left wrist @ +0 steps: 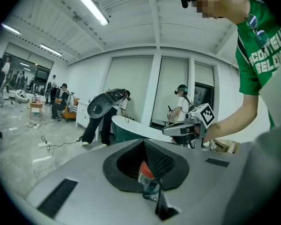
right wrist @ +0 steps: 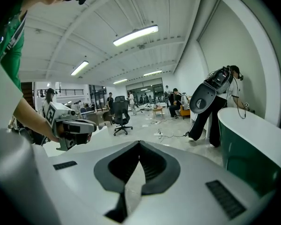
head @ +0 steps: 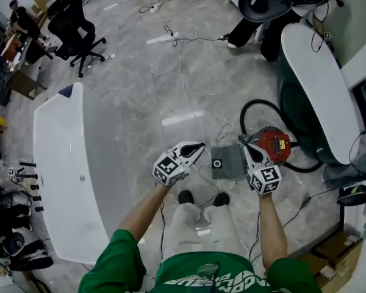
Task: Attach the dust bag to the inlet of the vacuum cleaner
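Note:
In the head view a flat grey dust bag with a round ringed hole hangs between my two grippers, above the floor. My left gripper is at the bag's left edge. In the left gripper view its jaws are shut on a small red-and-white piece of the bag. My right gripper is at the bag's right edge and pinches a pale grey fold of it. The red vacuum cleaner stands on the floor just right of the bag, its black hose looping behind it. Its inlet is not visible.
A long white table lies on the left and a white-topped green table on the right. A black office chair, floor cables, a bending person and cardboard boxes surround the spot.

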Available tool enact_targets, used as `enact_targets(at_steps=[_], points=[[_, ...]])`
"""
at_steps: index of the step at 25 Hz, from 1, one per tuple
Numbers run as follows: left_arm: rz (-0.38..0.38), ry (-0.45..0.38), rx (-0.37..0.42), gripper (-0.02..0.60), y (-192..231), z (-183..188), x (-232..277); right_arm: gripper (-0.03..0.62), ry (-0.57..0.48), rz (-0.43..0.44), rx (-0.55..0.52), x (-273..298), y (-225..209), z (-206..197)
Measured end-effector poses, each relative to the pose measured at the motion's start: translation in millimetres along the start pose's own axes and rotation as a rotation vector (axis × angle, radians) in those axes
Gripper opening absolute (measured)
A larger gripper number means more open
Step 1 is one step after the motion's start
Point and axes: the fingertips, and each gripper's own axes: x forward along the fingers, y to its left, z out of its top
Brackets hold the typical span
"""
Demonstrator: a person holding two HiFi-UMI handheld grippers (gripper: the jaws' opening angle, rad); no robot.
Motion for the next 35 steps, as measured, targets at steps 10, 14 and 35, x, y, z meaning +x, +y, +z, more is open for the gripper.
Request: enact_targets(at_steps=[10,14,35], points=[[-0.021,0.035,0.012,0.002,68,-142,53,0.008,0.010,-0.020,0.015,77,-40,-133],[-0.028,0.043,0.025,0.002,86,-202,82,0.008,-0.001,-0.026,0.023,99,-65,-195],[-0.325,0.092,0.104,0.002,119,-519,227,0.008,-0.025,0.036,-0.029,225,-103,-489]])
